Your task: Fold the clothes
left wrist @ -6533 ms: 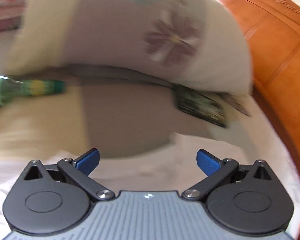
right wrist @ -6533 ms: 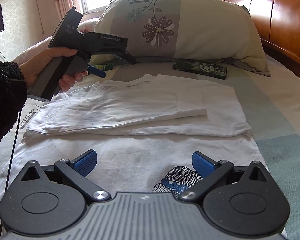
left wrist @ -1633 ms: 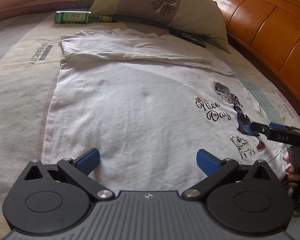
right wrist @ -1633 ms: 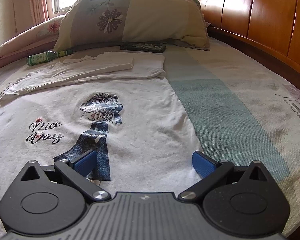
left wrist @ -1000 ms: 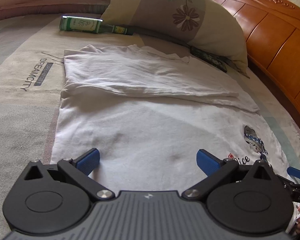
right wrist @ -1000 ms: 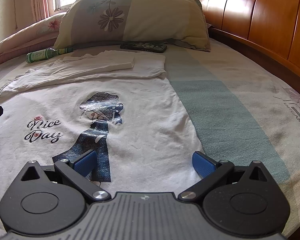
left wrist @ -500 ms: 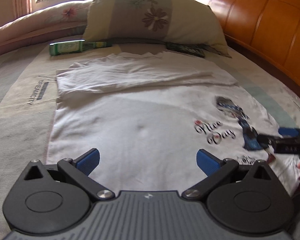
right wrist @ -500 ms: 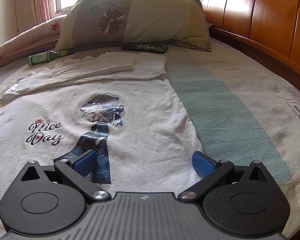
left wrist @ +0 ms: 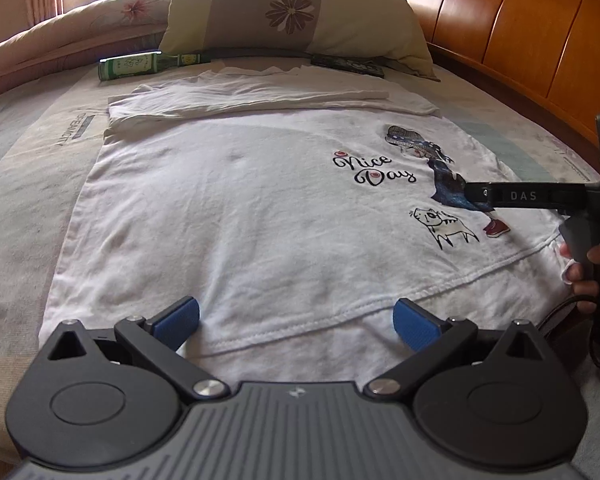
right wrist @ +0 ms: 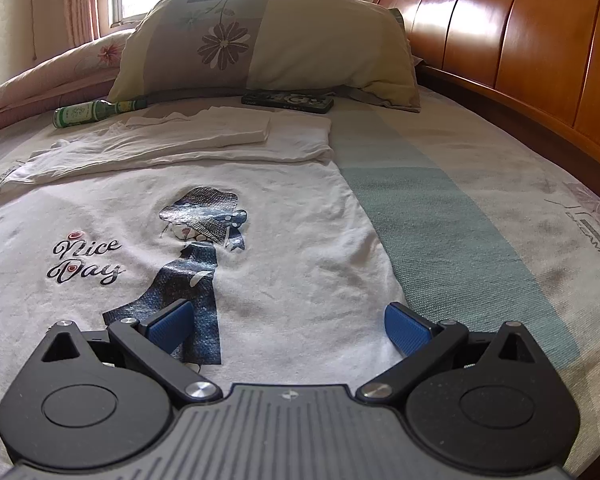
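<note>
**Both grippers at the hem, second fold pending**

Bed (right wrist: 480,208) carries the white T-shirt (left wrist: 260,208), spread flat with print up; its top part is already folded into a band on the pillow (right wrist: 268,44) side. Green bottle (left wrist: 140,65) and dark case (right wrist: 288,101) lie between shirt and pillow, apart from the cloth.

Left gripper (left wrist: 296,318) sits over the shirt hem, jaws wide, holding nothing. Right gripper (right wrist: 286,326) is over the hem corner farthest from the pillow, jaws wide, empty.

Likely next: pinch both hem corners level, catch both cloth layers, lift together and carry toward the pillow so the edges meet the folded band squarely.

Versus half a second ago: left view has swung lower and closer to the hem; right view is nearly unchanged.
</note>
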The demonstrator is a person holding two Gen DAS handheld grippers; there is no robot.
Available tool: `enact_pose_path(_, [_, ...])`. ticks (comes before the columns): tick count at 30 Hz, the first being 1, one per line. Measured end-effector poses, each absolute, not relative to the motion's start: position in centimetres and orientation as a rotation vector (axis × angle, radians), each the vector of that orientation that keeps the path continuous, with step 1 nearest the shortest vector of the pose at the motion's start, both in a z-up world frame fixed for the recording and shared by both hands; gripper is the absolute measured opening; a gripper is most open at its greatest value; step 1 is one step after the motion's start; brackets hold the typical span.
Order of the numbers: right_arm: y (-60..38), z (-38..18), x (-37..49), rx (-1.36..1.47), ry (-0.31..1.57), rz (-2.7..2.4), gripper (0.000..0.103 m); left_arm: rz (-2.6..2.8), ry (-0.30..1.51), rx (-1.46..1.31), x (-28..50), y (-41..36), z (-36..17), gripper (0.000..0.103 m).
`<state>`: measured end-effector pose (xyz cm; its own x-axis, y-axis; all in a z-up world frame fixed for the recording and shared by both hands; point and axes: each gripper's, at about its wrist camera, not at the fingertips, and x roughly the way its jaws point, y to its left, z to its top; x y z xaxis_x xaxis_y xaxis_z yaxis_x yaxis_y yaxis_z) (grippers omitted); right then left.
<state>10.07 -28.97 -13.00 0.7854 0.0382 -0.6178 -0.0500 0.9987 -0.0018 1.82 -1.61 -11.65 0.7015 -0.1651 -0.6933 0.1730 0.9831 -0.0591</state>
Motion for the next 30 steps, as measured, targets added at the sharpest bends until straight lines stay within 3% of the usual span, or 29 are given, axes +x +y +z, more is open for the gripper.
enact_pose_path(7, [-28.5,-12.4,9.2,-0.014,0.686,0.046,0.103,-0.238,0.700,0.019,0.3,-1.6,-9.7,0.102])
enact_pose_path(17, [-24.9,-10.1,5.0,-0.019,0.710,0.126,0.103,-0.203,0.755,-0.042,0.6,0.1,-12.3,0.102])
enact_pose_path(23, [-24.1,-12.0,4.5,-0.005,0.791,0.119,0.103,-0.229,0.731,-0.022,-0.4,0.5,-12.3,0.102])
enact_pose_path(30, [-24.1,-12.3,3.5,-0.051,0.748,0.146,0.103,-0.239,0.734,0.071,-1.0,0.1,-12.4,0.102])
